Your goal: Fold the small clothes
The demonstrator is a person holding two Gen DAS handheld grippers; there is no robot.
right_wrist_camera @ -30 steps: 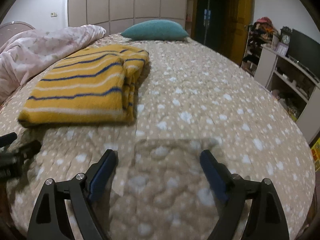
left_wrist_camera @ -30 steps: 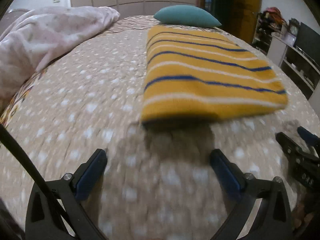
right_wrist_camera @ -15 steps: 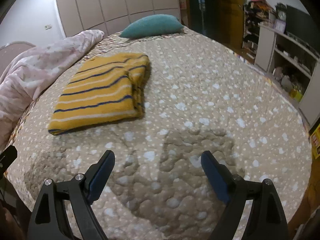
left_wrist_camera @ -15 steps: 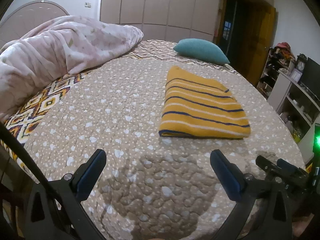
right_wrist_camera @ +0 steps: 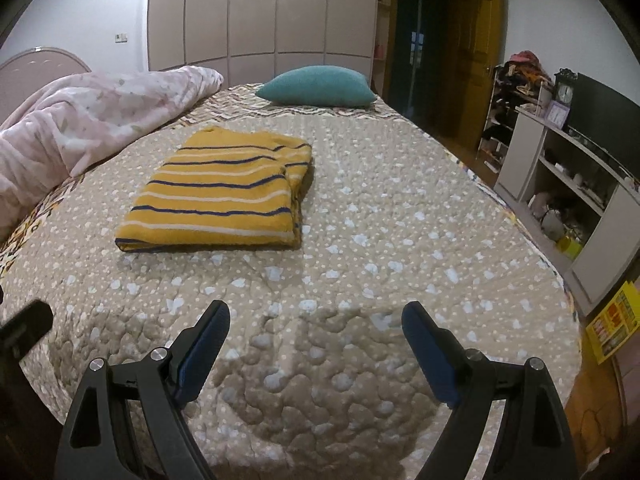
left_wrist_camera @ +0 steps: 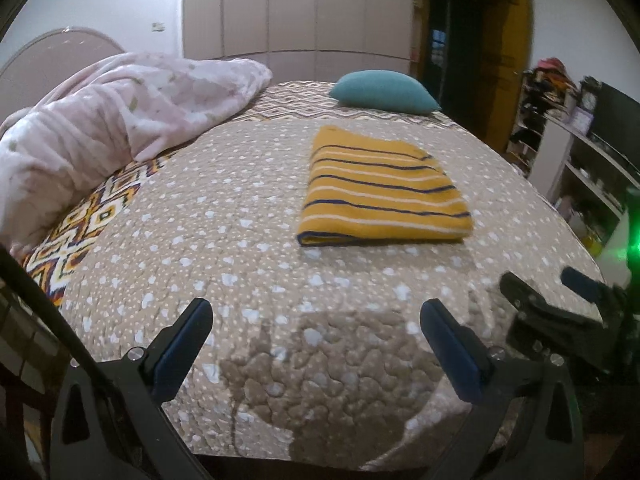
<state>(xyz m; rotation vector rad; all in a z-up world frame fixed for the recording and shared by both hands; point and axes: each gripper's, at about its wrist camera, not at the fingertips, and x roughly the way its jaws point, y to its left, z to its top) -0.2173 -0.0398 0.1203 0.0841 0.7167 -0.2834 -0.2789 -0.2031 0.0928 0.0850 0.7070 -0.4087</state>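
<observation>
A yellow sweater with blue and white stripes point(left_wrist_camera: 380, 192) point(right_wrist_camera: 224, 196) lies folded into a neat rectangle on the beige dotted bedspread point(left_wrist_camera: 224, 216) point(right_wrist_camera: 400, 216). My left gripper point(left_wrist_camera: 316, 324) hangs open above the near end of the bed, well short of the sweater, nothing between its blue pads. My right gripper point(right_wrist_camera: 316, 328) is open too, empty, back from the sweater and to its right. The right gripper's fingers point(left_wrist_camera: 532, 304) show at the right edge of the left wrist view. A dark tip of the left gripper point(right_wrist_camera: 24, 324) shows at the left edge of the right wrist view.
A pink crumpled blanket point(left_wrist_camera: 100, 120) point(right_wrist_camera: 80, 112) is heaped on the bed's left side. A teal pillow point(left_wrist_camera: 380, 90) point(right_wrist_camera: 320, 86) lies at the far end. White shelves point(right_wrist_camera: 568, 184) and a dark screen point(right_wrist_camera: 608, 108) stand right of the bed; wardrobe doors point(right_wrist_camera: 260, 12) behind.
Both grippers have pulled back and up from the sweater, which now looks smaller and farther. The sweater has stayed folded in place. Both stay open.
</observation>
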